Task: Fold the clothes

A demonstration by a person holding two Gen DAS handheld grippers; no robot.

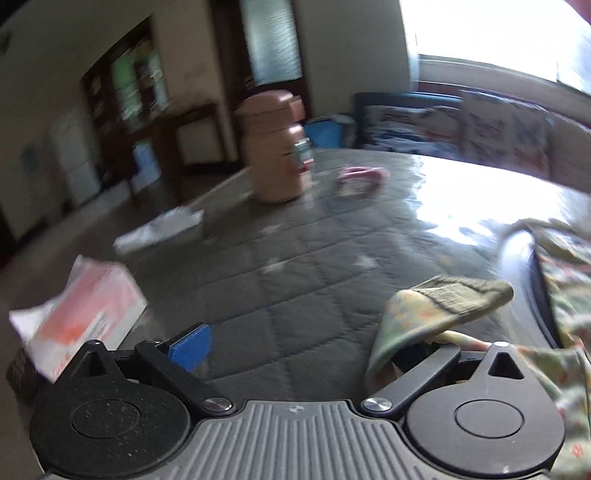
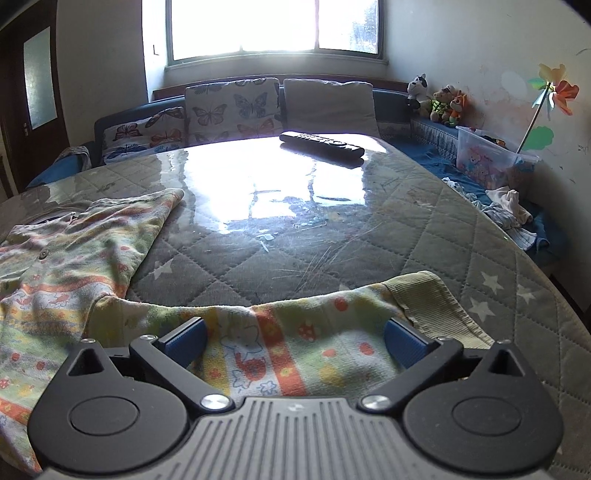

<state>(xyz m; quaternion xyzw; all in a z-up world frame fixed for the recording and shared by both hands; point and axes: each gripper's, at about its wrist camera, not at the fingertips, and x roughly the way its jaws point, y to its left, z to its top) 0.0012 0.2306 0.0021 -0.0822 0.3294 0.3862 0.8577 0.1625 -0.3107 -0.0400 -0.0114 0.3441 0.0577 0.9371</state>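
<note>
**Hand-held grippers wide apart over a patterned shirt on a quilted bench**

Right hand-held gripper (image 2: 293, 341) hangs low over the bench (image 2: 369, 236), jaws spread wide, and holds nothing. One sleeve of the child's patterned shirt (image 2: 74, 258) runs flat between its two blue pads (image 2: 188, 341), ending in a ribbed green cuff (image 2: 432, 306) just past the right pad. The body of the shirt lies spread on the bench to the left, buttoned front up.

Left hand-held gripper (image 1: 314, 343) is also spread wide. Only one blue pad (image 1: 192, 349) shows; the other finger is buried under a lifted fold of the shirt's other cuff (image 1: 454, 299), draped over it rather than pinched. This view is motion-blurred.

The bench carries a grey quilted cover with white stars under a glossy clear sheet that mirrors the window (image 2: 273, 29). On it stand one black remote control (image 2: 321, 144), one pink flask-like container (image 1: 275, 147), one small pink object (image 1: 360, 177) too blurred to name, and one red-and-white packet (image 1: 85, 314) at the near edge.

Behind the bench runs a blue sofa (image 2: 391, 99) with two butterfly-print cushions (image 2: 232, 107), one plain cushion (image 2: 330, 105), three soft toys (image 2: 439, 99), one clear plastic tub (image 2: 491, 155) and one pinwheel (image 2: 554, 92).
</note>
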